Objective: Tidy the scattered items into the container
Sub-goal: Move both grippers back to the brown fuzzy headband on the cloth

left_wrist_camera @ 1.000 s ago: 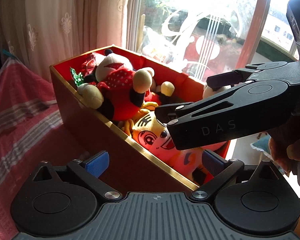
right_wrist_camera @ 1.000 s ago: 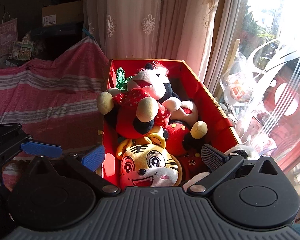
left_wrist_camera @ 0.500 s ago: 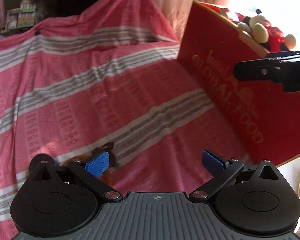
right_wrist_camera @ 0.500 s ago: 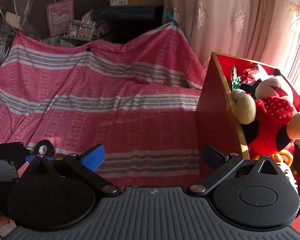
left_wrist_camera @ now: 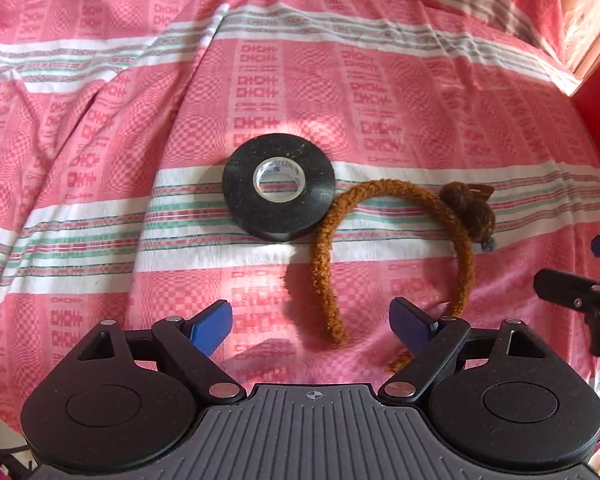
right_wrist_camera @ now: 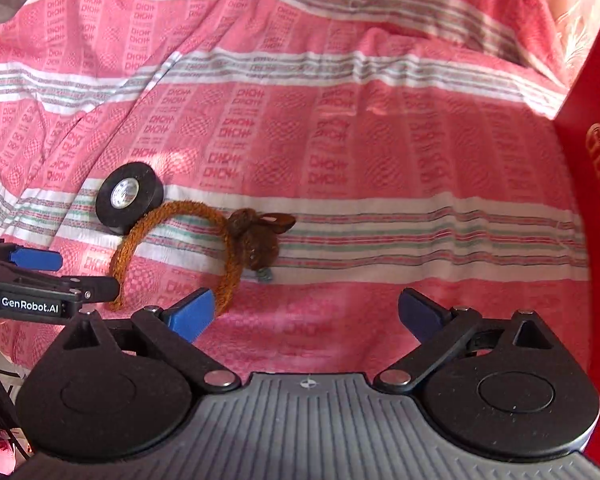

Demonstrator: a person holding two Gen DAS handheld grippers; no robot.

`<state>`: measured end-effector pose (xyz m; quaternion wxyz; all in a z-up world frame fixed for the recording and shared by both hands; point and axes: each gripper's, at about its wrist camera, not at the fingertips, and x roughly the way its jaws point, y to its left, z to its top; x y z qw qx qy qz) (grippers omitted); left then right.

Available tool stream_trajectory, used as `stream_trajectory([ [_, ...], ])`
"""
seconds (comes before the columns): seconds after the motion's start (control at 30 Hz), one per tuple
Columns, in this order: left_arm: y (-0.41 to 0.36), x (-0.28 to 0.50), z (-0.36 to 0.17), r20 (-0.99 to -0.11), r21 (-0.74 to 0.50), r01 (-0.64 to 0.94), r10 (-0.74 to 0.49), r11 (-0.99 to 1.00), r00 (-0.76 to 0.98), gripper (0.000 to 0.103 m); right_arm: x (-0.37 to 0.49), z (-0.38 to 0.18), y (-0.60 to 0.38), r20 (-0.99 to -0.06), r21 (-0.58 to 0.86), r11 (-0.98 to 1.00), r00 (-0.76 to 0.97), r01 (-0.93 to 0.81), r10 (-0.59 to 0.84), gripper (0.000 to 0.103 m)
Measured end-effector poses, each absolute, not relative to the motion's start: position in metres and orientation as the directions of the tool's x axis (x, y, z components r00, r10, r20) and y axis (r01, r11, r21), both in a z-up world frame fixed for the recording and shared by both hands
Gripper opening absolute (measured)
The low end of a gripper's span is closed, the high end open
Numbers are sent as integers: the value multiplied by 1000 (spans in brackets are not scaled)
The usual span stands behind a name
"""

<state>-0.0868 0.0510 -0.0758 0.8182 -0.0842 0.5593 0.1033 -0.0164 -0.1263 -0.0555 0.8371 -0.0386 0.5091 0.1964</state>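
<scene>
A brown fuzzy headband (left_wrist_camera: 323, 248) with a knotted bow (left_wrist_camera: 470, 208) lies on the pink striped cloth, its arch touching a black tape roll (left_wrist_camera: 278, 192). My left gripper (left_wrist_camera: 312, 320) hovers over the headband's near end. Its jaws are closing, with one leg of the band between the blue pads (left_wrist_camera: 212, 322) but not pressed. In the right wrist view, the headband (right_wrist_camera: 140, 236), bow (right_wrist_camera: 256, 236) and tape roll (right_wrist_camera: 128, 196) lie to the left. My right gripper (right_wrist_camera: 306, 314) is open and empty beside the band's other leg. The red box (right_wrist_camera: 596, 240) stands at the right edge.
The pink striped cloth (left_wrist_camera: 340, 80) covers the whole surface and rises in folds at the back. The left gripper's finger (right_wrist_camera: 40, 292) reaches in from the left of the right wrist view. The right gripper's finger (left_wrist_camera: 572, 292) shows at the left wrist view's right edge.
Both views have swung away from the box of plush toys and down onto the cloth. The tape roll and headband now lie close below. The left pads stand slightly closer together.
</scene>
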Motion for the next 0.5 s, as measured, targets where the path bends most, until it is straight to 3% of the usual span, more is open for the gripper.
stream_trajectory([
  [0.3,63,-78,-86,-938,-15,-189,52,982,343,92,-18,-83,-91,-886,123,914,372,-386,277,97],
  [0.5,59,-71,-91,-943,-46,-122,-2,991,331,91,-18,-99,-85,-892,146,897,337,-417,302,74],
])
